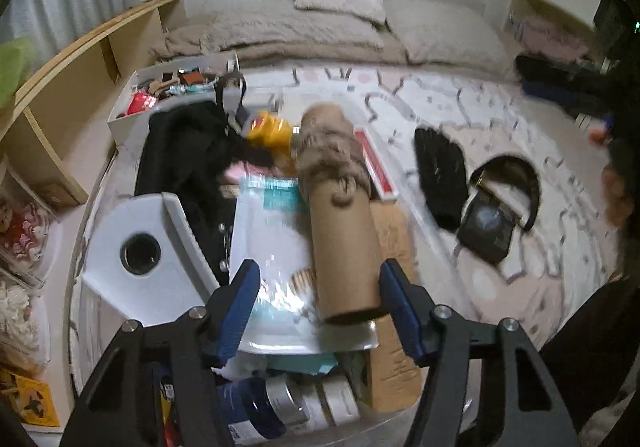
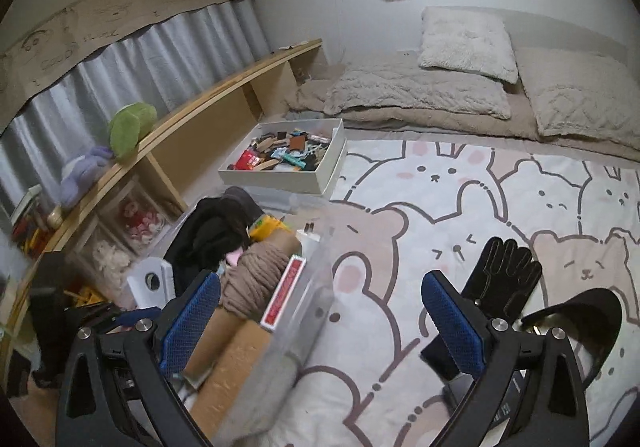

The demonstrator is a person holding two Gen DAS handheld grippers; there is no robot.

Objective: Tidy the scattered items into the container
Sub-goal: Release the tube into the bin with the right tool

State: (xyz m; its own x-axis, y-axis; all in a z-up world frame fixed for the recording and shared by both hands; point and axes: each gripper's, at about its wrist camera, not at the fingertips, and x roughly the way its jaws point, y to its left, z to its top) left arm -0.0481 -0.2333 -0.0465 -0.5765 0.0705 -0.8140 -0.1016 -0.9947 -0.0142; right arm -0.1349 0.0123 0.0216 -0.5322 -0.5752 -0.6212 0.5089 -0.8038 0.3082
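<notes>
Two views examined, left wrist first. Left tongs [image 1: 318, 287] stand parted above the clear container [image 1: 90, 207], with the cardboard tube [image 1: 340, 247] wound in beige yarn lying between the pads; the right pad appears close to the tube's end, the left pad stands clear of it, so no grip is confirmed (motion blur limits certainty). The tube rests on the heap inside the container, beside a yellow object [image 1: 270, 131]. On the rug, right of the container, lie a black glove [image 1: 440, 175] and a black cap [image 1: 504, 187].

Right wrist view: right tongs [image 2: 320, 311] open and empty, straddling the container's wall [image 2: 316, 287]; the glove [image 2: 504, 271] and cap [image 2: 580, 315] lie just right of it. Judgement: lower the right tongs squarely over the glove, pinch its middle, lift clear of the wall before crossing.
</notes>
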